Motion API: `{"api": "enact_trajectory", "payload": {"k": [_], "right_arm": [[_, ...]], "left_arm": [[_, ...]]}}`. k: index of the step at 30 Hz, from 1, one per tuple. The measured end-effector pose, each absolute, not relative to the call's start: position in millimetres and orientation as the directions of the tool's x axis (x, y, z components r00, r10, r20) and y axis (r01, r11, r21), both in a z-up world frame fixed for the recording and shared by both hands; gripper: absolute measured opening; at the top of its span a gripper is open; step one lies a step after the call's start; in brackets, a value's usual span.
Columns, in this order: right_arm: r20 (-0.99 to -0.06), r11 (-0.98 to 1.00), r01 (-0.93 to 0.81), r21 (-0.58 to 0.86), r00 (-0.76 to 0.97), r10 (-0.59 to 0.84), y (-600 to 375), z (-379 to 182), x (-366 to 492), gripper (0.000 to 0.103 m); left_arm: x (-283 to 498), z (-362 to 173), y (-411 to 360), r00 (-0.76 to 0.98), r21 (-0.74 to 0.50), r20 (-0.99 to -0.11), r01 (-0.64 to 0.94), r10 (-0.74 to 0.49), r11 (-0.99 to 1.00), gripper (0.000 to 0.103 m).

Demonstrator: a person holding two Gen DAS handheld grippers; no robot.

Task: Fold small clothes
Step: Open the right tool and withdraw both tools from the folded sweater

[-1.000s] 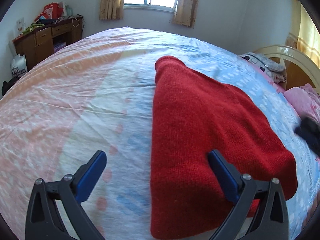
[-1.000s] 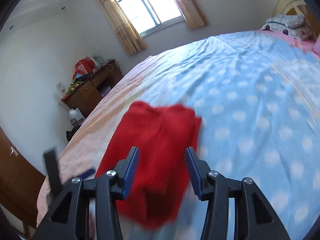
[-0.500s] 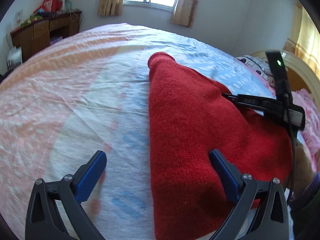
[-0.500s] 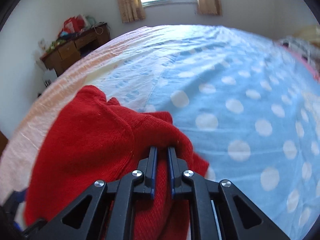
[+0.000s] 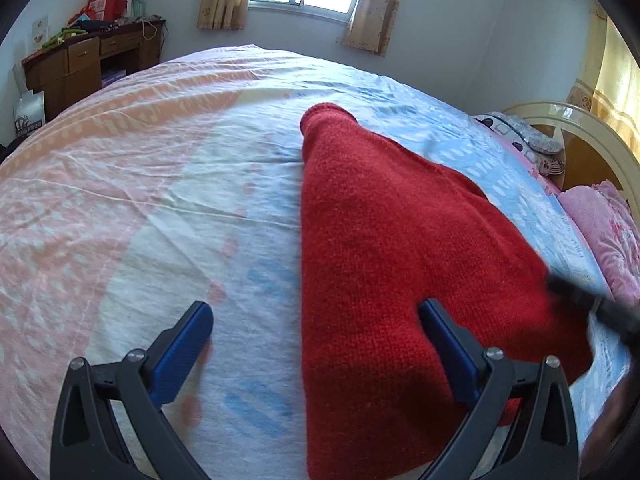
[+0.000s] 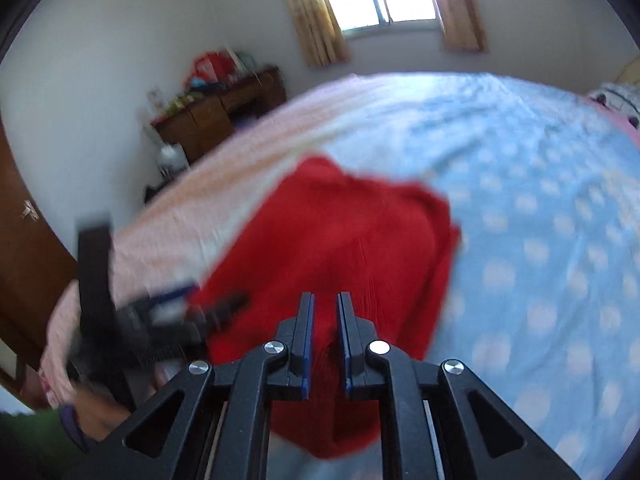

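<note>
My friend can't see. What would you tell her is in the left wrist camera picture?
A red knitted sweater lies on a bed sheet of pink, white and blue. The left gripper is wide open, one blue finger over the sweater, one over the sheet.

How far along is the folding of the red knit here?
Done: the red knit lies on the bed sheet already doubled into a narrow shape. In hand: the right gripper is shut on its edge; the left gripper is open, holding nothing. Left: final fold.
</note>
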State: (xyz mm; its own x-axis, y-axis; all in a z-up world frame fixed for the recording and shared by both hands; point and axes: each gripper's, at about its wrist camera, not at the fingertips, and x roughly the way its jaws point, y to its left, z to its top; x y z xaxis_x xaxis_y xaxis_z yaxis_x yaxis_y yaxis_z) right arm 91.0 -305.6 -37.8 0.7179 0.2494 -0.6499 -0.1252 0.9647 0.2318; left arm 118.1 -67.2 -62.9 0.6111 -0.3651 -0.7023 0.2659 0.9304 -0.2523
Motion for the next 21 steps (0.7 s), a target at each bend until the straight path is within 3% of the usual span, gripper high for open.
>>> {"api": "enact_trajectory", "payload": {"k": [4,9,10,13,14,21], "right_arm": [[-0.585,0.929,-0.061,0.366,0.761,0.281,-324.3,-60.4,66.9,0.01],[-0.589,0.933,-0.014,0.36,0.772,0.239,-323.1,-47.0,49.0,0.012],[-0.584,0.933,-0.001,0.361,0.78,0.227,-325.5,-42.2,46.4,0.021],[-0.525,0.921,0.033,0.388,0.829,0.192,-336.3,-20.4,37.0,0.069],[-0.51,0.918,0.037,0.396,0.84,0.186,-340.5,-16.8,37.0,0.073],[-0.52,0.891,0.099,0.443,0.838,0.166,-360.4,-20.0,63.0,0.073]], "left_arm": [[115.2,-60.4,-71.9,0.623,-0.212,-0.704,0.272,-0.34,0.939,0.103],[111.6,-49.7,-78.7,0.646,-0.113,-0.716,0.266,-0.264,0.957,0.103],[111.0,-45.7,-80.6,0.653,-0.083,-0.716,0.272,-0.247,0.959,0.103],[112.1,-30.4,-87.8,0.674,0.009,-0.711,0.292,-0.199,0.956,0.103],[113.6,-23.8,-89.2,0.684,0.023,-0.703,0.296,-0.195,0.955,0.103],[142.1,-15.1,-96.9,0.704,0.049,-0.685,0.301,-0.187,0.952,0.103]]}}
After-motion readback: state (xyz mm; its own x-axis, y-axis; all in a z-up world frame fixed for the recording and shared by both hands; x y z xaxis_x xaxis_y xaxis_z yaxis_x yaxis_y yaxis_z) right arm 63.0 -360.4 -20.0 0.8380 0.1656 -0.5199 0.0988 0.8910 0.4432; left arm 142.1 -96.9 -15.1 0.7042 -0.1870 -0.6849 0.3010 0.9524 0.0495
